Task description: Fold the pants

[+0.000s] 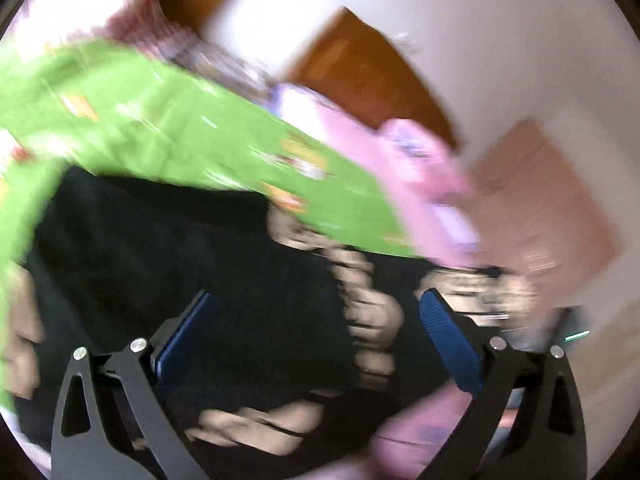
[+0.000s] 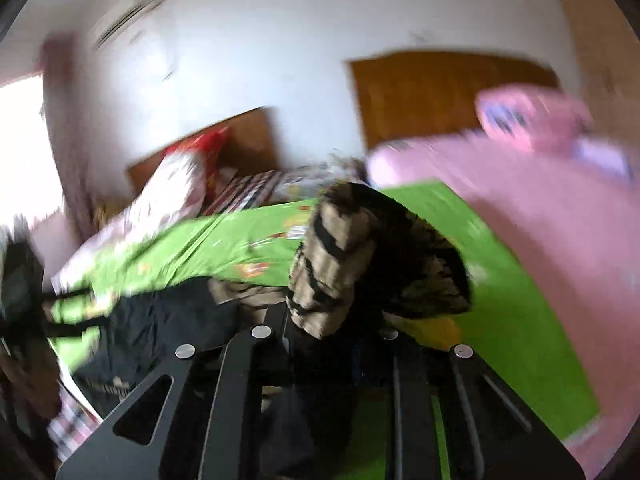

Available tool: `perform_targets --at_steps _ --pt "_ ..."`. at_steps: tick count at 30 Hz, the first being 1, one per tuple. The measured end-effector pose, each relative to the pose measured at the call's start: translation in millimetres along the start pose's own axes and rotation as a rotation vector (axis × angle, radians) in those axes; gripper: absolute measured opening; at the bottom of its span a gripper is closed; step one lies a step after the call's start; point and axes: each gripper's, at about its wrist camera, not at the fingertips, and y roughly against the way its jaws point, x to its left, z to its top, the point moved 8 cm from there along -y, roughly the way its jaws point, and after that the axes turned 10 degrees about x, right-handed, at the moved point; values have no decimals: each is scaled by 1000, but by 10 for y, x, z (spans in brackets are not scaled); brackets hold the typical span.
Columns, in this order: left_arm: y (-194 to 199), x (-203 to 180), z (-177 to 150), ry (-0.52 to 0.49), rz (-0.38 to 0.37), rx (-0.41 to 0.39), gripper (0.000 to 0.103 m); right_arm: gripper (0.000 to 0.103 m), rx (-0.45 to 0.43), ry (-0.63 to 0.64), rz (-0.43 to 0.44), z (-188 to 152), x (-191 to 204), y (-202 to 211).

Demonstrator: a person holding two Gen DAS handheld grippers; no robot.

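Note:
The pants [image 1: 160, 240] are black outside with a tan, dark-striped lining, and they lie over a green printed bed sheet [image 1: 180, 120]. In the left wrist view my left gripper [image 1: 316, 300] is open, its blue pads [image 1: 448, 344] wide apart with the black cloth spread behind them; no pad presses on it. In the right wrist view my right gripper [image 2: 332, 334] is shut on a bunched fold of the pants [image 2: 336, 248], which rises lifted above the fingers. More black cloth trails down to the left [image 2: 160, 320]. Both views are blurred.
A pink blanket [image 2: 540, 208] covers the right side of the bed. A patterned pillow [image 2: 168, 192] and red items sit at the far left by a wooden headboard [image 2: 248, 140]. A brown door [image 2: 440, 92] stands in the white wall behind.

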Motion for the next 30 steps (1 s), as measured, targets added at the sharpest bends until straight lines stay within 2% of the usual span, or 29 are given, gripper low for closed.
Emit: perform_targets --at_steps 2,3,6,7,10,15,19,23,24,26,27,28,29,30 --pt "-56 20 -44 49 -102 53 101 21 4 156 -36 -37 479 -100" --pt "-99 48 -72 68 -129 69 101 21 9 211 -44 -80 642 -140" --pt "-244 115 -184 106 -191 110 101 19 43 500 -96 -523 1334 -347" --pt "-328 137 -240 128 -232 137 101 17 59 589 -128 -721 1486 -438" --pt "-518 189 -342 171 -279 190 101 17 72 680 -194 -1059 1577 -562" --pt "-727 68 -283 128 -243 225 101 17 16 686 -233 -1109 1494 -491" --pt "-932 -98 -161 86 -169 265 101 17 -50 650 -248 -1045 1464 -343" --pt "-1125 -386 -48 2 -87 314 100 17 -94 589 -242 -926 1354 -262" --pt "-1205 -488 -35 -29 -75 333 96 17 -94 590 -244 -915 1336 -263" --pt "-1366 -552 -21 -59 5 364 78 17 -96 584 -242 -893 1337 -258" --pt "-1446 -553 -5 -72 65 375 50 18 -90 579 -241 -890 1320 -263" --pt "-1503 -545 5 -84 107 376 33 19 -75 575 -242 -890 1294 -282" --pt "-1549 -553 26 -100 141 372 31 21 -53 574 -235 -897 1261 -304" --pt "-1550 -566 53 -110 157 353 27 28 -40 560 -218 -905 1211 -295"
